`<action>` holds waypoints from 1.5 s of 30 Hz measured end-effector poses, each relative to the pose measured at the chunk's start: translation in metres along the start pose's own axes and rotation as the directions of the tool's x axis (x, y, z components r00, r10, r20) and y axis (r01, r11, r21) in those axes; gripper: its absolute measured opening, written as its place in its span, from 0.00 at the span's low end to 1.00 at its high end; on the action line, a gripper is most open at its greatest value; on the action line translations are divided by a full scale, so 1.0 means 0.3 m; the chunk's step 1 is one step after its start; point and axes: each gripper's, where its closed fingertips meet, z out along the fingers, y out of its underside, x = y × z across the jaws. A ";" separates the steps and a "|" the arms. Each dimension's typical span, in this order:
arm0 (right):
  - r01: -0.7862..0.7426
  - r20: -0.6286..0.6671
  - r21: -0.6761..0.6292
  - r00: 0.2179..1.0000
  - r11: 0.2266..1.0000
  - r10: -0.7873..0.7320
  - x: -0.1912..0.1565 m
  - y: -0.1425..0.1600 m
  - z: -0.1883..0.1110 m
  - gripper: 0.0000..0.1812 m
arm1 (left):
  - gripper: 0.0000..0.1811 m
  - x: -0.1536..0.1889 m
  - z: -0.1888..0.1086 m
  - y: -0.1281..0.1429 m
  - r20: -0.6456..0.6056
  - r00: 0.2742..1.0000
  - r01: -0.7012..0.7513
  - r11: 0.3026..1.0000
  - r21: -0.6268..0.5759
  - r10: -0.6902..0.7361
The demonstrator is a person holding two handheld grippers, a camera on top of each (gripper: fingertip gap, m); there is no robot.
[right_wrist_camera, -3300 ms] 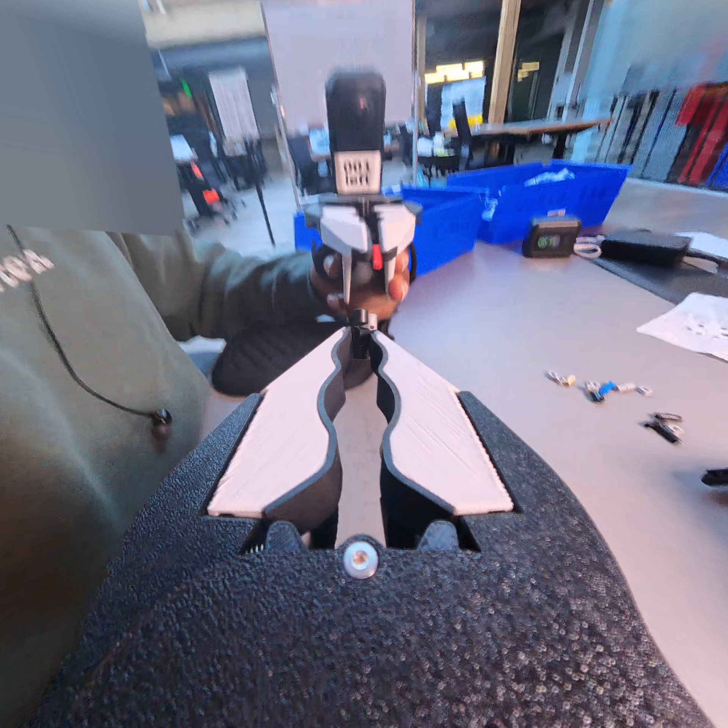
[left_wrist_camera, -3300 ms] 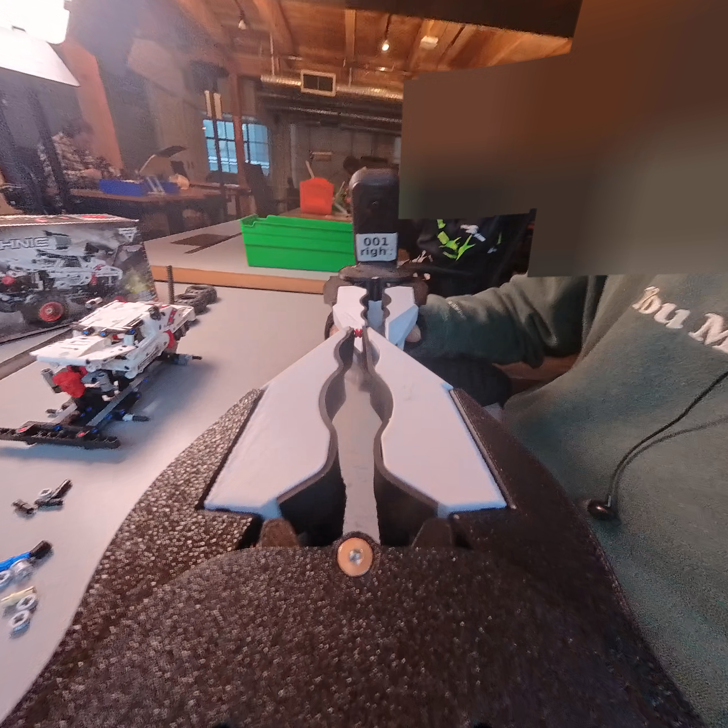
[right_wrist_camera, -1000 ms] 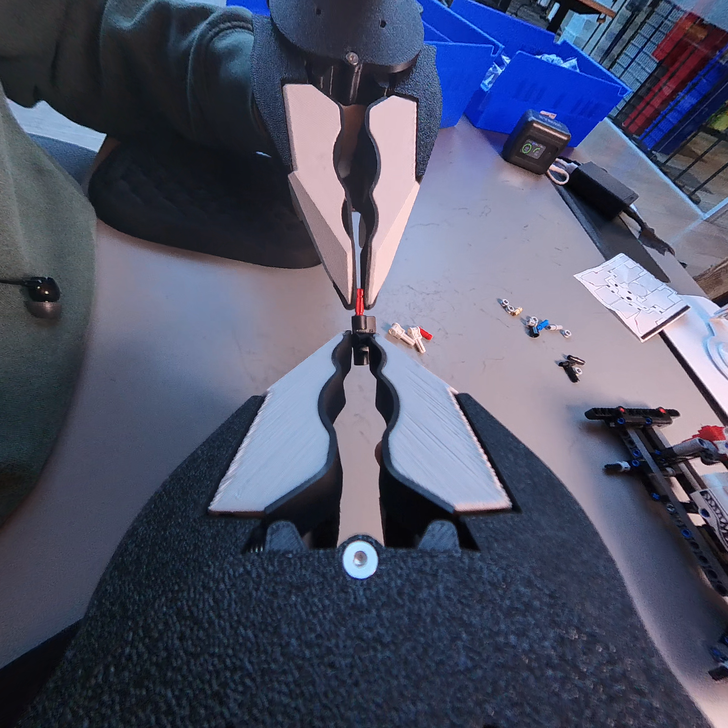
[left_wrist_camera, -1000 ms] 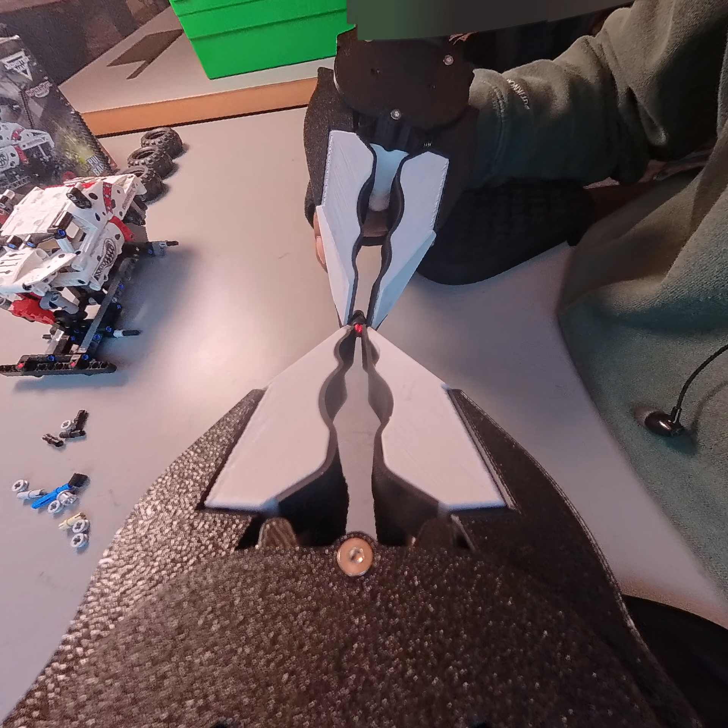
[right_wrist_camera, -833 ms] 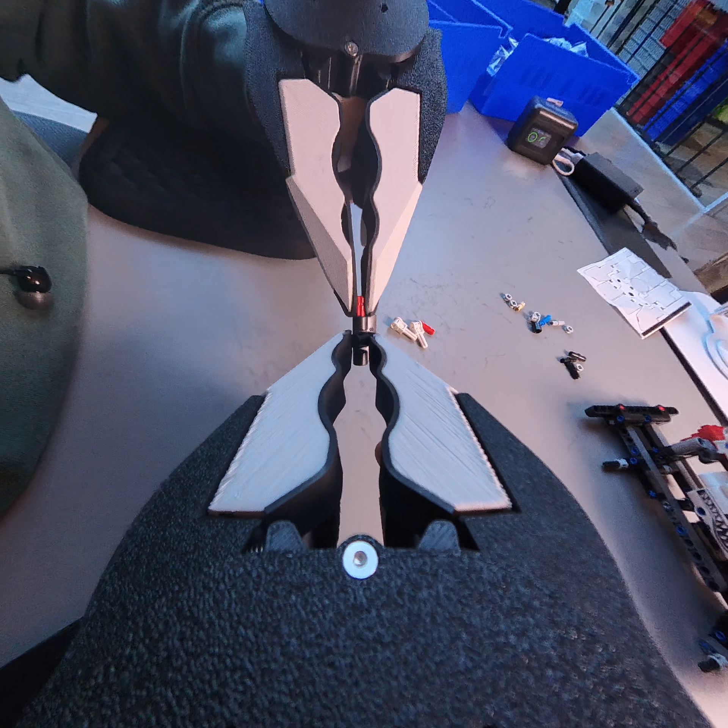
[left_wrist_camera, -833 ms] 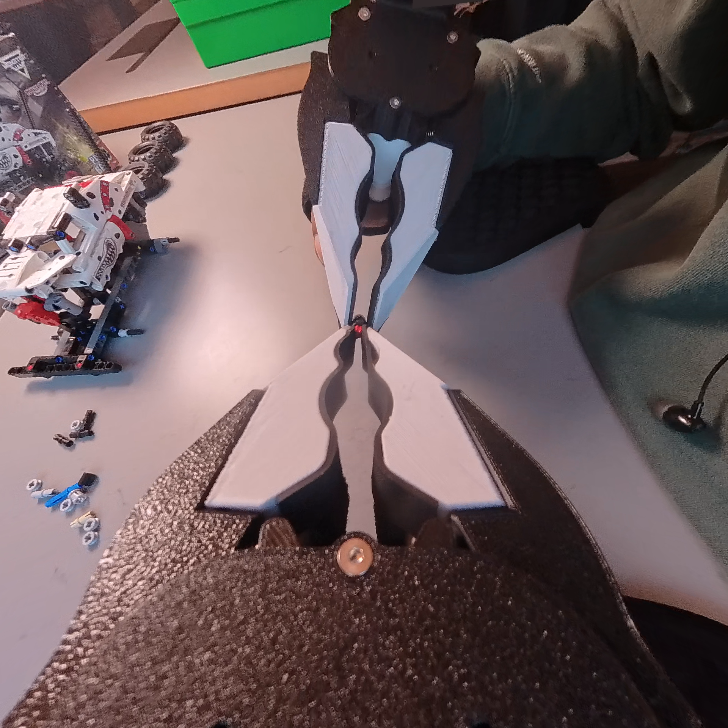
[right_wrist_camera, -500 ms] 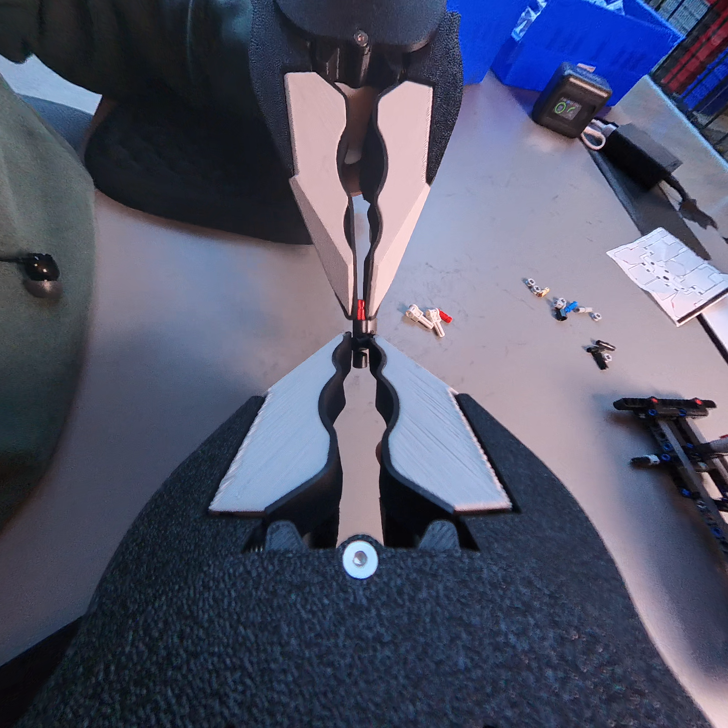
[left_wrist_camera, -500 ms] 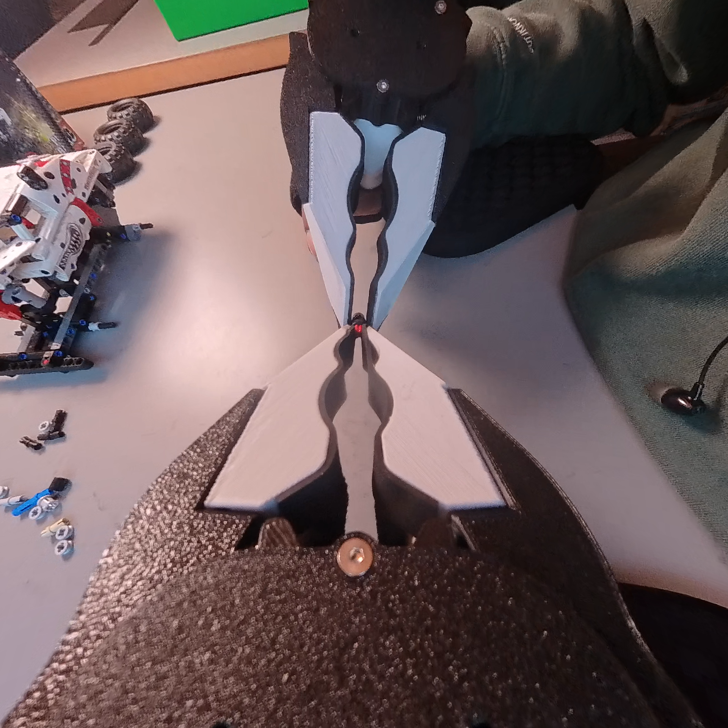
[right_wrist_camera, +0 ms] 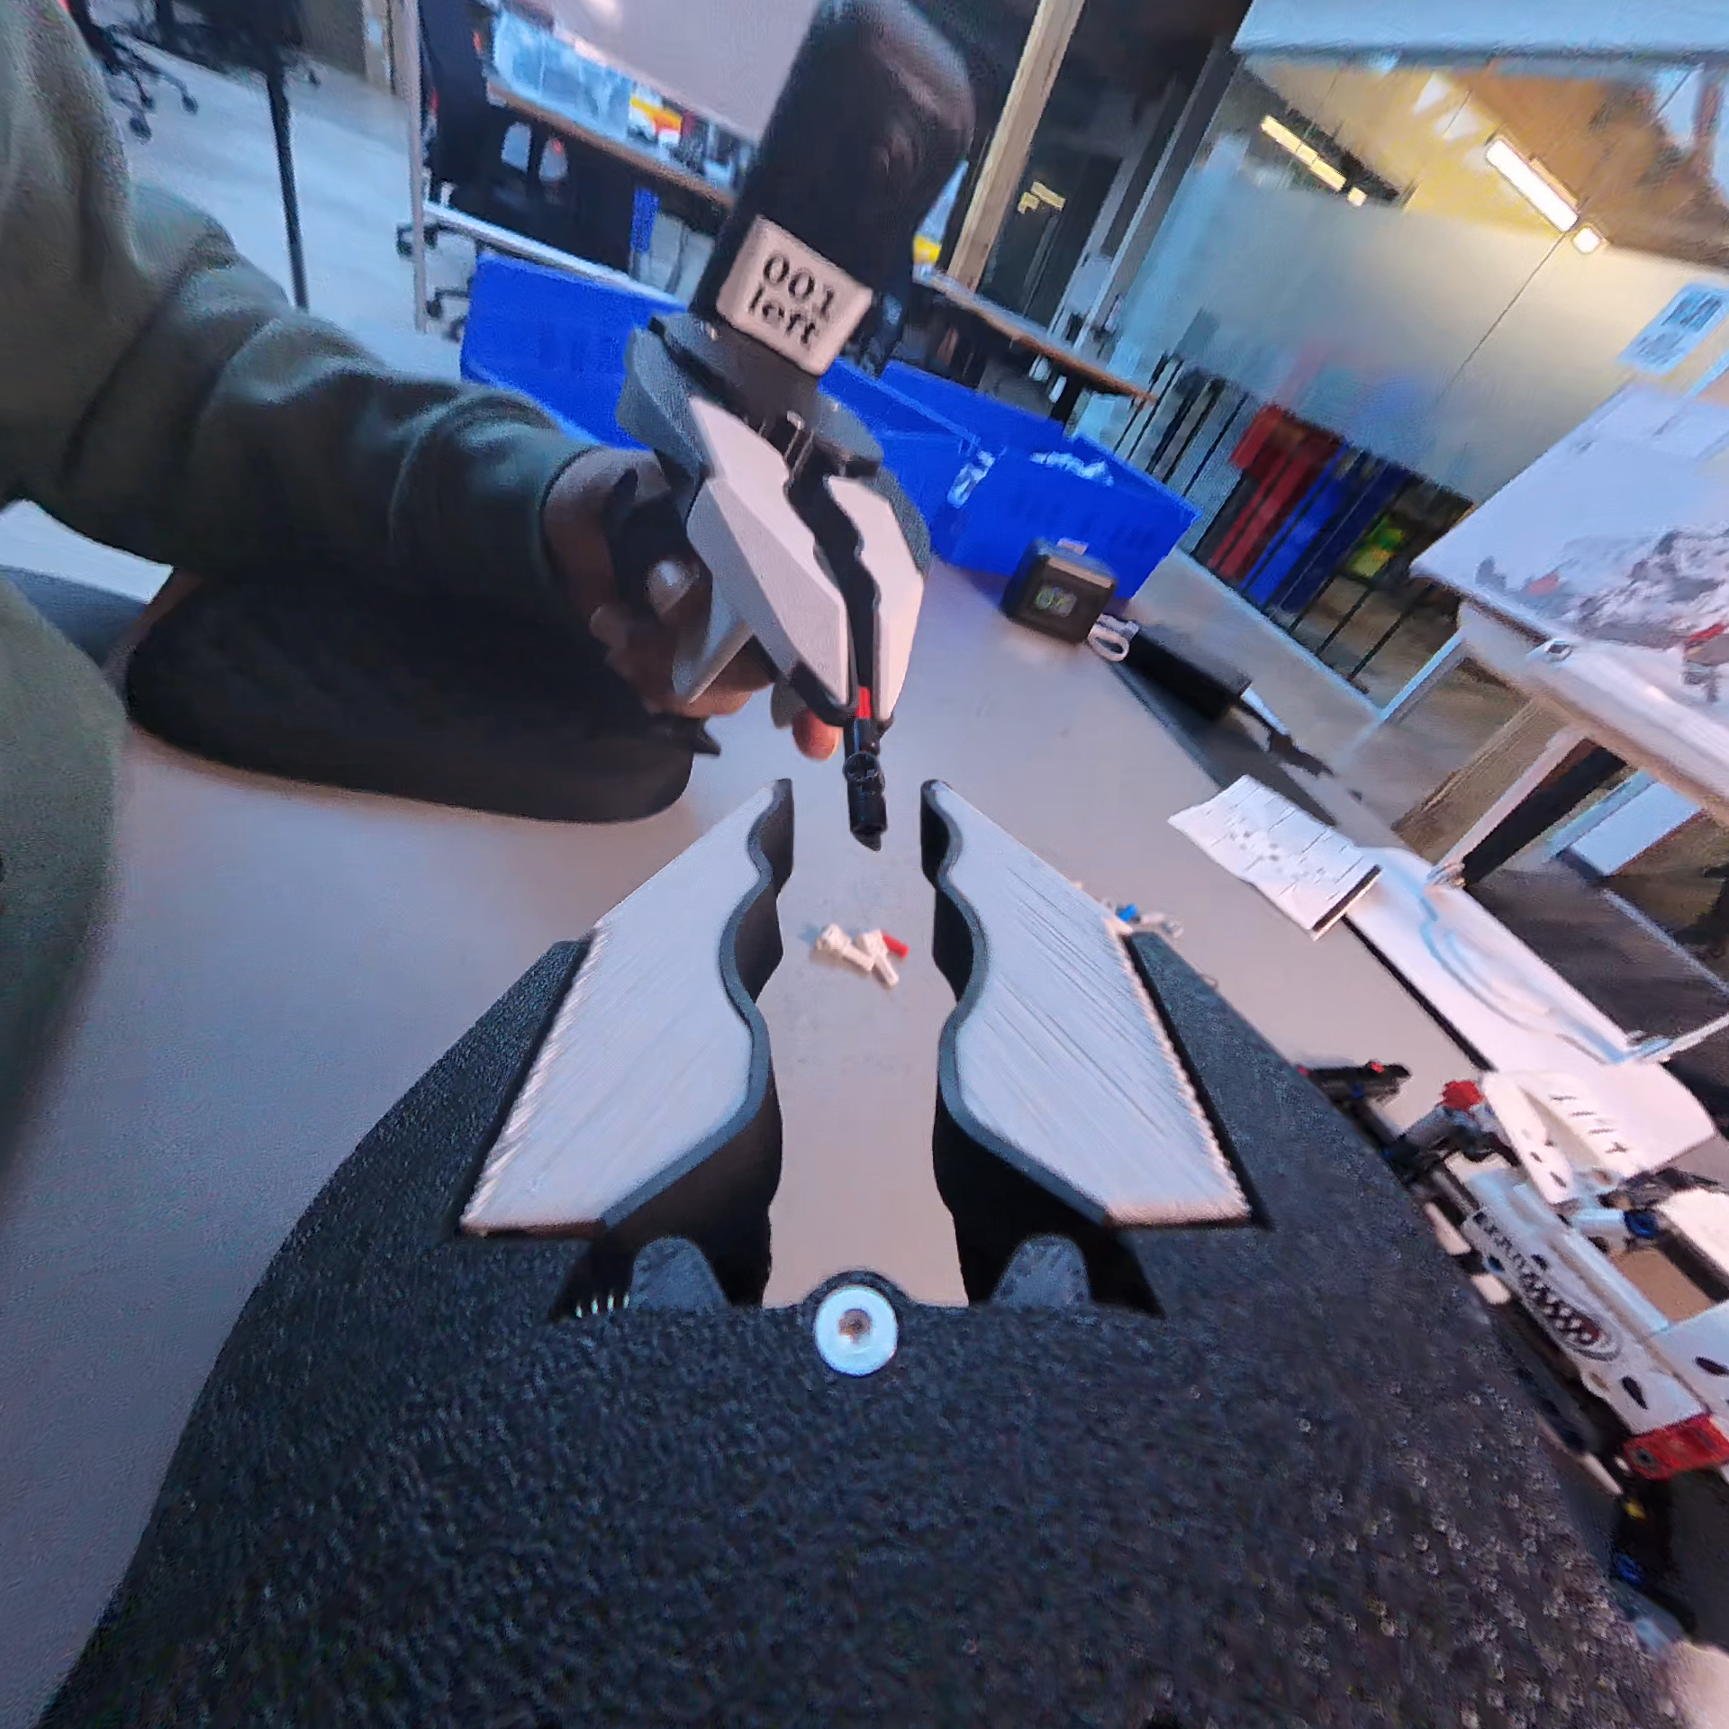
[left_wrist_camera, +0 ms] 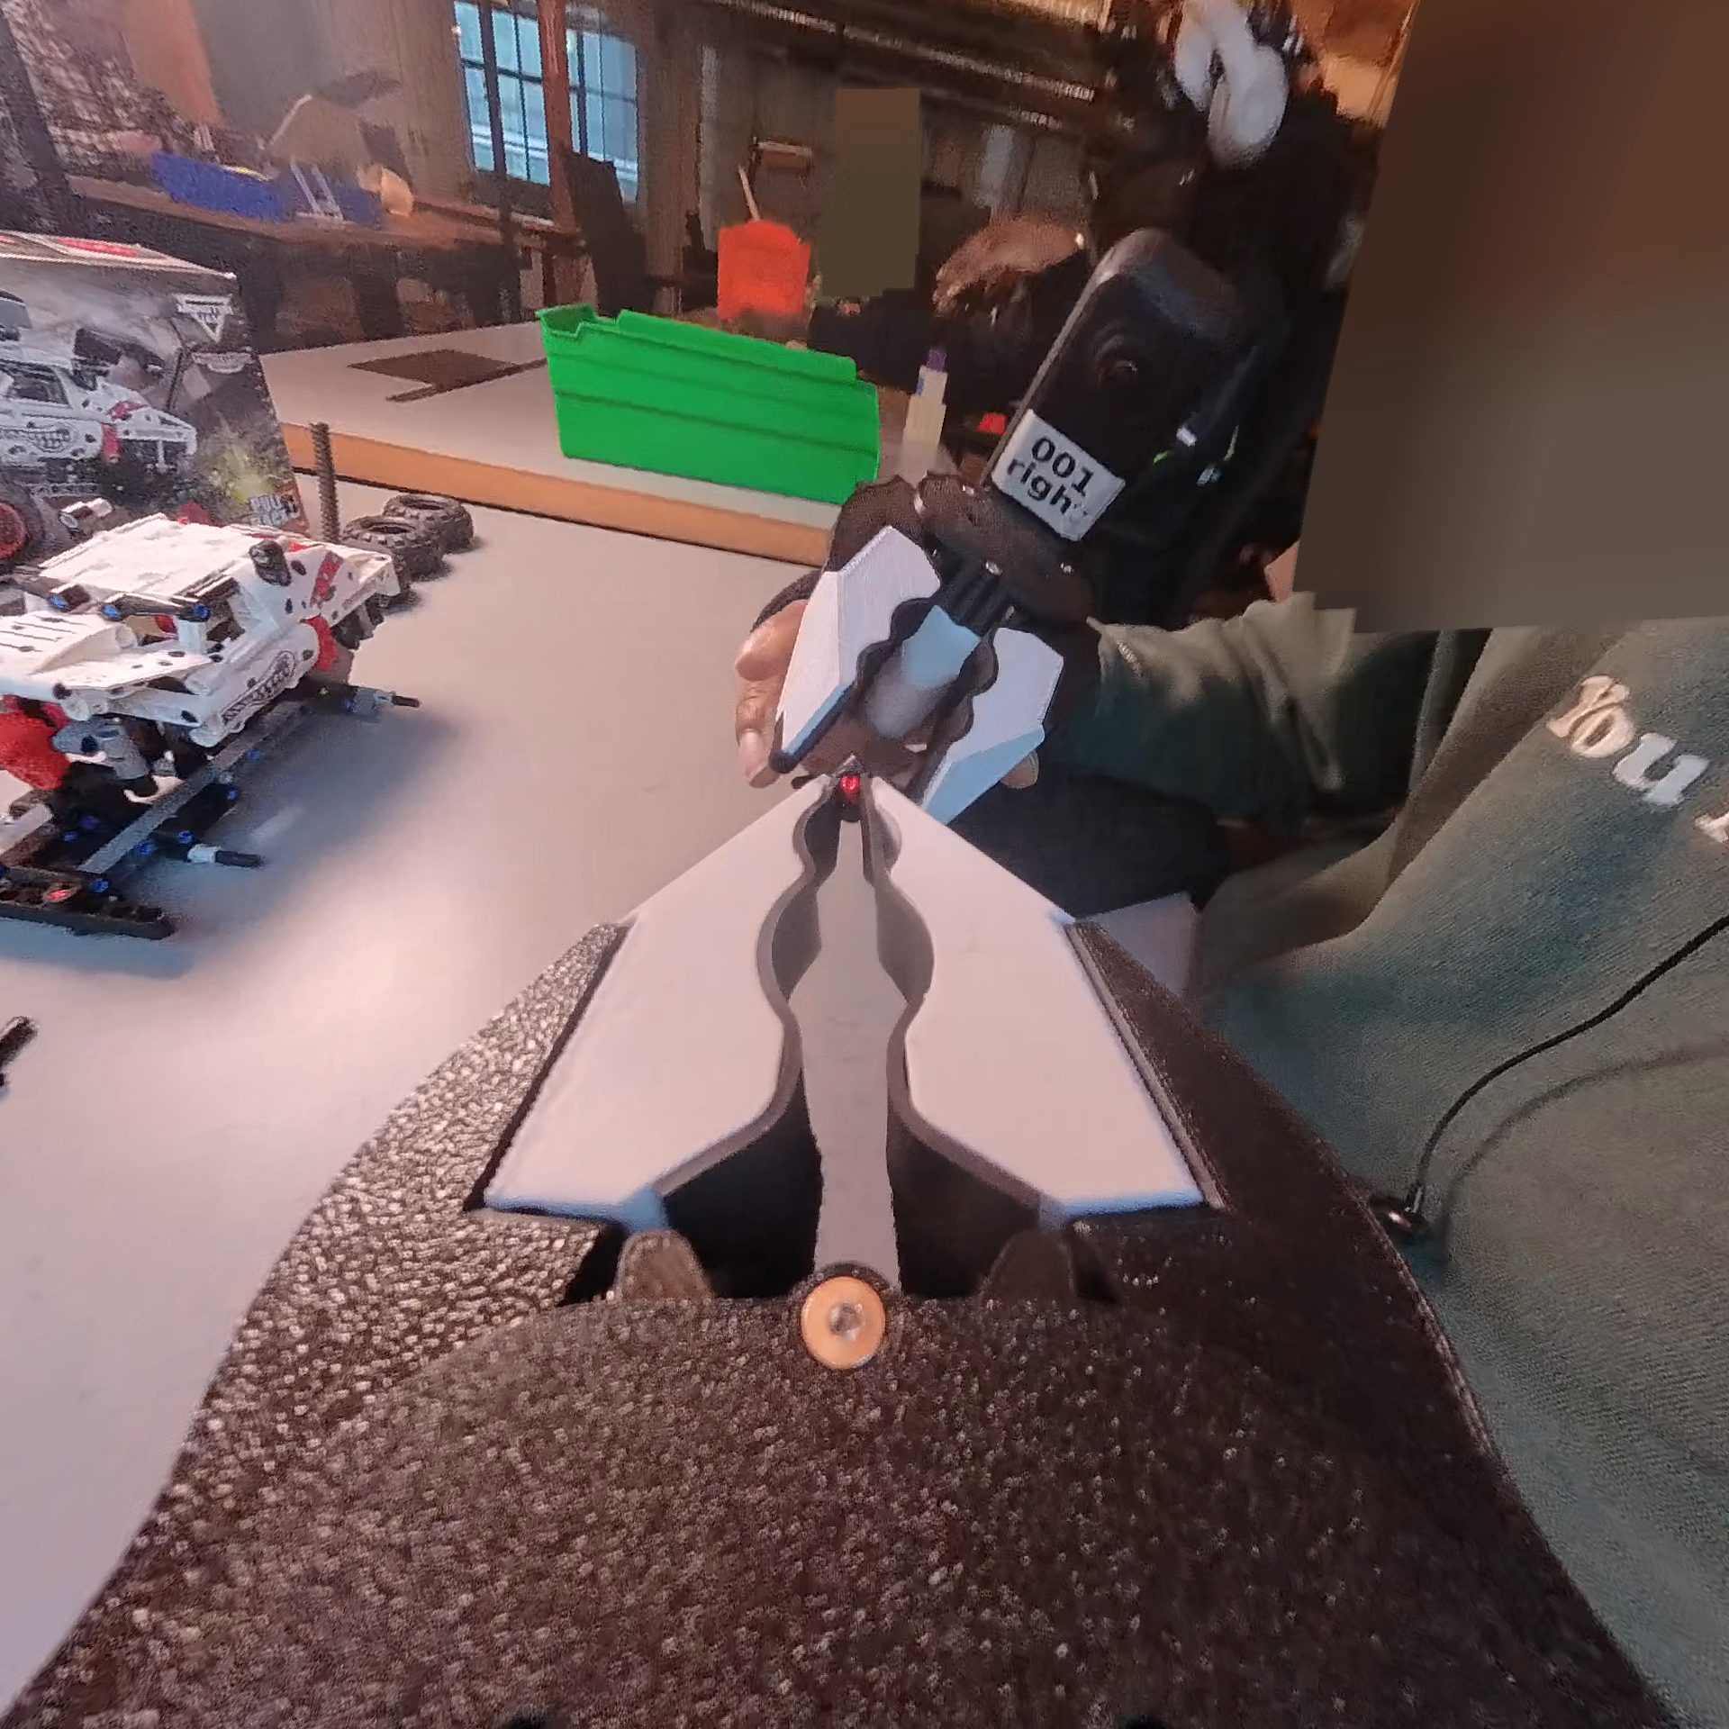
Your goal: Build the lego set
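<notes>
My left gripper [left_wrist_camera: 849,797] is shut on a small red pin [left_wrist_camera: 849,784], held in the air above the grey table [left_wrist_camera: 524,748]. In the right wrist view the left gripper [right_wrist_camera: 856,697] holds that red pin [right_wrist_camera: 862,700], with a black connector [right_wrist_camera: 863,791] hanging from the pin's end. My right gripper [right_wrist_camera: 856,795] is open and empty, its jaws spread on either side of the black connector without touching it. Its white fingers [left_wrist_camera: 847,646] also show in the left wrist view, just beyond my left tips.
A part-built white truck model [left_wrist_camera: 187,617] on a black frame stands at the left, also seen in the right wrist view [right_wrist_camera: 1590,1216]. Black tyres [left_wrist_camera: 421,533], the set's box [left_wrist_camera: 112,374] and a green bin [left_wrist_camera: 711,412] are behind. Loose small pieces [right_wrist_camera: 861,945], a paper sheet [right_wrist_camera: 1272,851] and blue bins [right_wrist_camera: 1029,486] are nearby. Only a small space, under 4 cm, lies between the two pairs of fingers. From either gripper's tips it is about 25 cm to the part-built white truck model [left_wrist_camera: 187,617]. Seen from the right wrist view [right_wrist_camera: 1635,1220] as well.
My right gripper has opened and let go of the black connector, which now hangs on the red pin in my left gripper. Both grippers have tilted up from the table.
</notes>
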 end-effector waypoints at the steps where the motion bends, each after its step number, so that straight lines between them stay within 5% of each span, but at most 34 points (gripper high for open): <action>1: 0.006 -0.016 0.031 1.000 1.000 -0.005 0.005 -0.025 -0.004 0.14 | 0.01 0.007 0.000 -0.010 -0.020 0.999 0.026 0.999 0.019 -0.025; 5: 0.020 -0.030 0.065 0.999 0.998 -0.018 -0.001 -0.064 -0.007 0.04 | 0.01 0.028 0.000 -0.031 -0.070 0.995 0.080 0.995 0.058 -0.076; 32: -0.183 0.109 0.077 0.979 0.980 0.174 -0.028 -0.083 -0.012 0.02 | 0.01 0.055 0.000 -0.040 -0.059 0.998 -0.027 0.996 0.081 0.032; 35: -0.145 0.154 0.003 0.978 0.989 0.143 -0.086 -0.041 0.030 0.03 | 0.02 0.107 0.052 0.006 -0.107 0.990 -0.093 0.996 -0.004 0.092; 38: -0.129 0.116 0.032 0.985 0.991 0.125 -0.054 -0.059 0.028 0.03 | 0.00 0.084 0.030 -0.056 -0.002 0.976 -0.219 0.975 0.030 0.220; 43: -0.147 0.079 0.023 0.986 0.989 0.145 -0.017 -0.043 0.004 0.03 | 0.00 0.031 -0.053 -0.091 0.002 0.995 -0.099 0.988 0.120 0.100; 45: -0.119 0.049 -0.024 0.992 0.993 0.120 -0.007 -0.015 0.017 0.03 | 0.09 0.006 -0.054 -0.085 0.014 0.998 -0.057 0.994 0.095 0.055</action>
